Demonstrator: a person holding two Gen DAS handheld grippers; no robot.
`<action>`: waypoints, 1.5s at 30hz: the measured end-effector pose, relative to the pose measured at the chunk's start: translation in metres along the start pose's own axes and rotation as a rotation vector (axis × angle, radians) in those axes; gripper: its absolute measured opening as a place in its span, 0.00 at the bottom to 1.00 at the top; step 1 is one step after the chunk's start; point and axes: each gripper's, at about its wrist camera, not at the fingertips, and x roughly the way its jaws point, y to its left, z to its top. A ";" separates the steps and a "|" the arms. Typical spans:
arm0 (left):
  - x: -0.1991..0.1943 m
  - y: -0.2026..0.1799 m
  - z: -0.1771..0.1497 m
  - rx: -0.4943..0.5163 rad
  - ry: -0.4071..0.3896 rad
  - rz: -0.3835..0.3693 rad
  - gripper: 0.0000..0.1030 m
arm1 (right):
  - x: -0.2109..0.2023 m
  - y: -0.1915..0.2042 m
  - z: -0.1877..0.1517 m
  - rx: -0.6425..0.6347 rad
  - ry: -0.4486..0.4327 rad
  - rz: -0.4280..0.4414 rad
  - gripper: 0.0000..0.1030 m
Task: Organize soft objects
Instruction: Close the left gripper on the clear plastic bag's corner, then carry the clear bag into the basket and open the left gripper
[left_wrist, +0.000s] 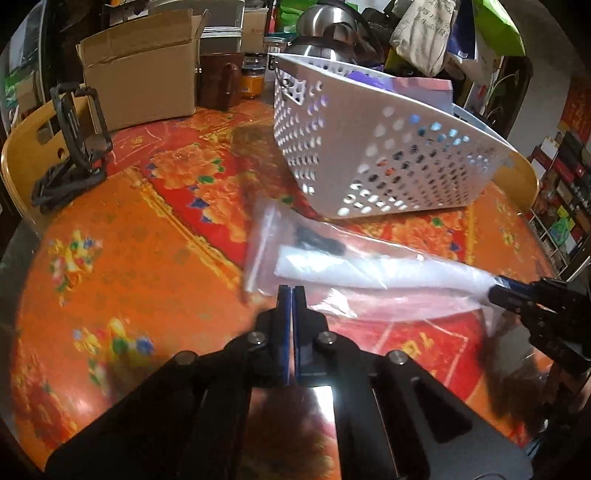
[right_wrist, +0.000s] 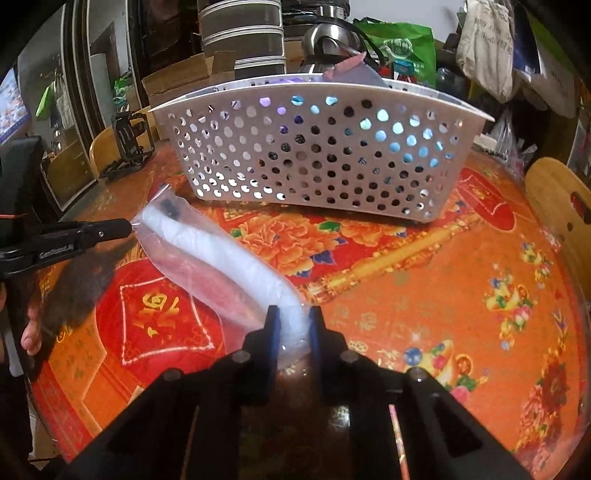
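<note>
A clear plastic bag (left_wrist: 354, 271) with a white soft roll and a small black item inside hangs above the table, stretched between both grippers. My left gripper (left_wrist: 291, 291) is shut on the bag's near edge. My right gripper (right_wrist: 293, 314) is shut on the bag's (right_wrist: 221, 254) other end, pinching the white roll; it also shows in the left wrist view (left_wrist: 496, 290). The left gripper shows at the left of the right wrist view (right_wrist: 127, 226). A white perforated basket (left_wrist: 369, 147) stands behind the bag, with purple and blue items inside; it also shows in the right wrist view (right_wrist: 317, 147).
The round table (right_wrist: 424, 295) has a red and orange floral cover. A cardboard box (left_wrist: 144, 74), a brown mug (left_wrist: 221, 79), a steel kettle (left_wrist: 325, 29) and a black phone stand (left_wrist: 79, 125) sit at the back. Wooden chair backs (right_wrist: 557, 206) flank the table.
</note>
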 end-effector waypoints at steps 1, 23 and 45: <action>0.002 0.002 0.004 0.001 -0.001 0.003 0.11 | 0.000 -0.001 0.000 0.006 0.003 0.006 0.13; 0.035 -0.020 0.018 0.121 0.061 -0.128 0.06 | 0.005 -0.012 0.003 -0.075 0.025 0.052 0.13; -0.068 -0.031 0.020 0.046 -0.112 -0.175 0.06 | -0.069 -0.003 0.026 -0.091 -0.157 0.032 0.10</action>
